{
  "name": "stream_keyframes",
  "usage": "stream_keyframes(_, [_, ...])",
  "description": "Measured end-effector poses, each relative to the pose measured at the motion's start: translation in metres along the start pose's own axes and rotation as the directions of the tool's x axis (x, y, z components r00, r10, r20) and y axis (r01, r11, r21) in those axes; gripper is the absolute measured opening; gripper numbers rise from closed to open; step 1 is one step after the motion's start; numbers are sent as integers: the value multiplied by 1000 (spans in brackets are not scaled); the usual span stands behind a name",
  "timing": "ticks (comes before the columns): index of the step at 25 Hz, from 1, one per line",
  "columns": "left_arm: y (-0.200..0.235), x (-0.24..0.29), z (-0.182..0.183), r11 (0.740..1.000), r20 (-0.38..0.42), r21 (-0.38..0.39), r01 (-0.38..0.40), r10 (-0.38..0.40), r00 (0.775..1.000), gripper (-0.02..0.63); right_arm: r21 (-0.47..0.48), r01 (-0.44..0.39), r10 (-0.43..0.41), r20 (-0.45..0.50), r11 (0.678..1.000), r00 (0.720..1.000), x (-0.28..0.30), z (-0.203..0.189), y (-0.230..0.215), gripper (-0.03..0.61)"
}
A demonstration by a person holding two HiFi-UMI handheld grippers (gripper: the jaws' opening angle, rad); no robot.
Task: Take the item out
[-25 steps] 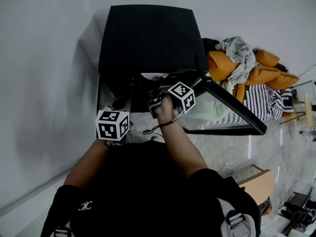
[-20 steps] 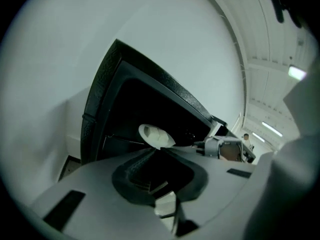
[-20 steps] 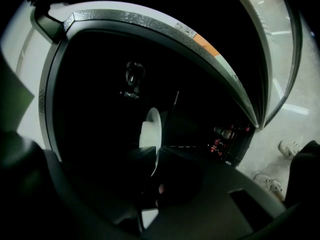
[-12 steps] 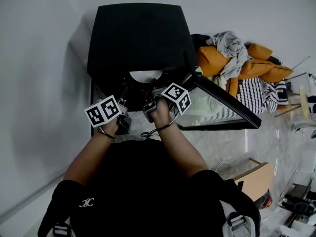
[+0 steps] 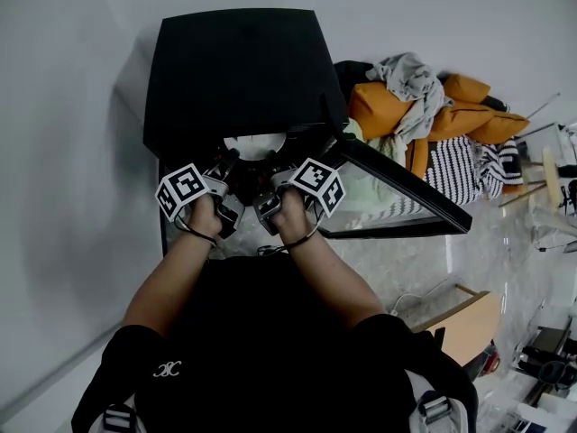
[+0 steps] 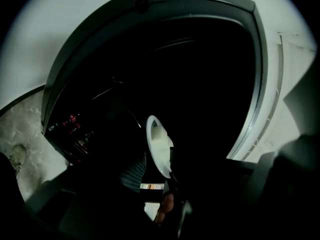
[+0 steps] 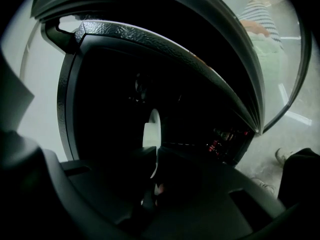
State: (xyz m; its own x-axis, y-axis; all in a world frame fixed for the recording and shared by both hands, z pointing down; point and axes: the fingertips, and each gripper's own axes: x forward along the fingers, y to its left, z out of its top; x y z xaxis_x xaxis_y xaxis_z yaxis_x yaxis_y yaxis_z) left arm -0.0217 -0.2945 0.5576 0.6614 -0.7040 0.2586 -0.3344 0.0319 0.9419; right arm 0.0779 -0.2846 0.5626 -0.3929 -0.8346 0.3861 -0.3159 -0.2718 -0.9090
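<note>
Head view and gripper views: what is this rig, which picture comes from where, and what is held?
No robot: a person holds a two-jaw gripper in each hand, each bearing a marker cube. The head view looks down from the person's head at a black appliance with its glass door open; clothes lie heaped beside it. The other two pictures come from cameras riding on the grippers, looking along their jaws into the dark cavity. The right gripper is shut on the rim of a white dish. The left gripper has just been opening its jaws and grips nothing.
</note>
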Motion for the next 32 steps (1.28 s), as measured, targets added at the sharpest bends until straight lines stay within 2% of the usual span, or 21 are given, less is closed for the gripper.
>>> stream_keyframes(7, [20,15,0,993,35,-113,-44,48,998,133,15,-4,4,-30,1000,1000,-1,-1,-2,23])
stream_keyframes(14, [19,19,0,990,49,-140,-17,24,998,129,-3,-4,4,-49,1000,999,-1,-5,-1,25])
stream_keyframes(17, [16,20,0,989,51,-146,-15,22,998,50,-15,2,-3,-54,1000,999,-1,-6,-1,23])
stream_keyframes(20, [15,21,-1,986,56,-165,-16,25,998,38,-22,10,-11,-57,1000,998,-1,-5,-5,25])
stream_keyframes(24, [17,19,0,972,69,-236,-14,31,997,20,-33,14,-16,-70,999,997,0,-9,-6,29])
stream_keyframes(28, [17,15,-1,968,65,-249,-8,25,998,20,-24,-10,8,-89,1000,996,-1,-11,-5,29])
stream_keyframes(32, [15,13,0,973,60,-229,-13,27,998,20,-69,-45,38,-104,997,994,-4,-16,-1,29])
